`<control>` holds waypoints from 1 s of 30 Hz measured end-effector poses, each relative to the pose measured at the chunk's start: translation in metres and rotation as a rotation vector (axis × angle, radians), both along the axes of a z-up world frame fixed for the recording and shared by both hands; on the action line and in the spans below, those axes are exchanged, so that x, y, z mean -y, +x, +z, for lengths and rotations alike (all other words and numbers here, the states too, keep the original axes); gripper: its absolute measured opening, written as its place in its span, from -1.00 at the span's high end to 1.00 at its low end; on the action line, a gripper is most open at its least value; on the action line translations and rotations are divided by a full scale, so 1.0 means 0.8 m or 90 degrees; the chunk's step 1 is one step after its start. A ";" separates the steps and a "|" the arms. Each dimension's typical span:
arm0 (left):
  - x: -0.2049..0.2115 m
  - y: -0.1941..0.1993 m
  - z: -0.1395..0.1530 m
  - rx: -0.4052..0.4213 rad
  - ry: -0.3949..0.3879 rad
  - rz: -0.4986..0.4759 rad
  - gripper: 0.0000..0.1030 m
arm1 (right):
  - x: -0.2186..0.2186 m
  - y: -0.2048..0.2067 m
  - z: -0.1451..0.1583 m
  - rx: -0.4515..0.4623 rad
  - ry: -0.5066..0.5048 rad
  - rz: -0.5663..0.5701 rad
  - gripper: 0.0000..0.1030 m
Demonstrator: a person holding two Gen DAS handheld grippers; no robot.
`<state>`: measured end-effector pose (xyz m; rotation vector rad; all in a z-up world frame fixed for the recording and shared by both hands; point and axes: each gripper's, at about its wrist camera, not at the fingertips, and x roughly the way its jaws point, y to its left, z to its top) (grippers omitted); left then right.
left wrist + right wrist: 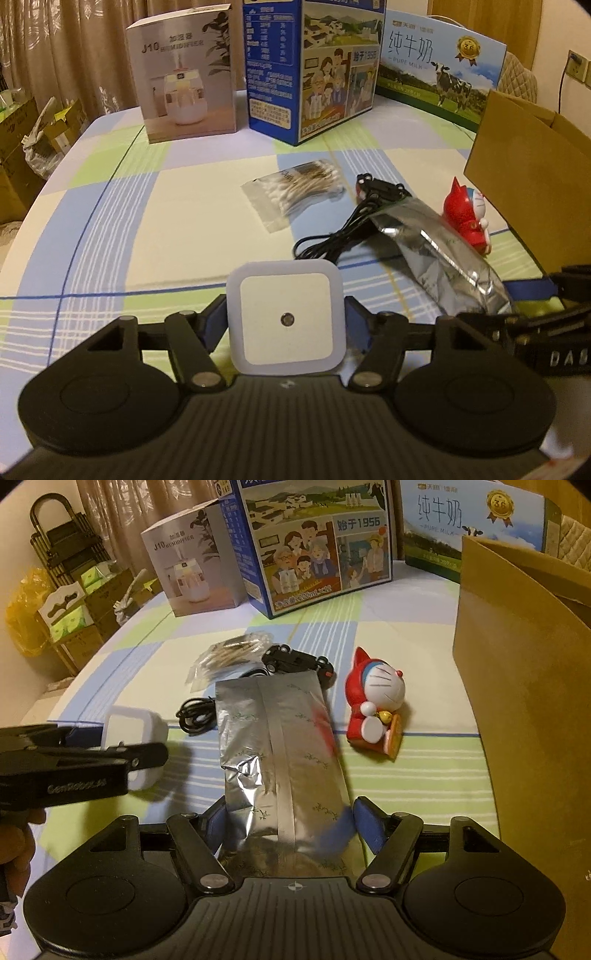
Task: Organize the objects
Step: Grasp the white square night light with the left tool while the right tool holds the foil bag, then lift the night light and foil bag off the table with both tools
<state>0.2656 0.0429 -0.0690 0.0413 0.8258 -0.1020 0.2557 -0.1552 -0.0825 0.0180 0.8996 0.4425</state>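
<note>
A white square night light stands upright between the fingers of my left gripper, whose blue pads press on both its sides. The right wrist view shows the same left gripper at the left, holding the night light just above the checked tablecloth. A silver foil pouch lies flat on the cloth. My right gripper is open, with the pouch's near end between its fingers and a thin gap at the right pad. The pouch reaches the right edge in the left wrist view.
A red-and-blue cat figurine, black toy car, black cable and bag of cotton swabs lie around the pouch. A brown paper bag stands right. A humidifier box and milk cartons line the back.
</note>
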 end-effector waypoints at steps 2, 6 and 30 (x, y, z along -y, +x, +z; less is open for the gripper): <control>-0.005 -0.002 0.001 -0.004 0.000 -0.002 -0.19 | -0.004 0.001 0.001 0.007 0.005 0.006 -0.35; -0.009 -0.004 0.000 -0.009 0.003 -0.006 -0.19 | -0.015 0.007 0.002 0.024 0.007 0.015 -0.42; -0.006 -0.002 -0.002 -0.024 0.011 -0.012 -0.18 | -0.026 0.036 -0.009 0.001 -0.030 0.021 0.08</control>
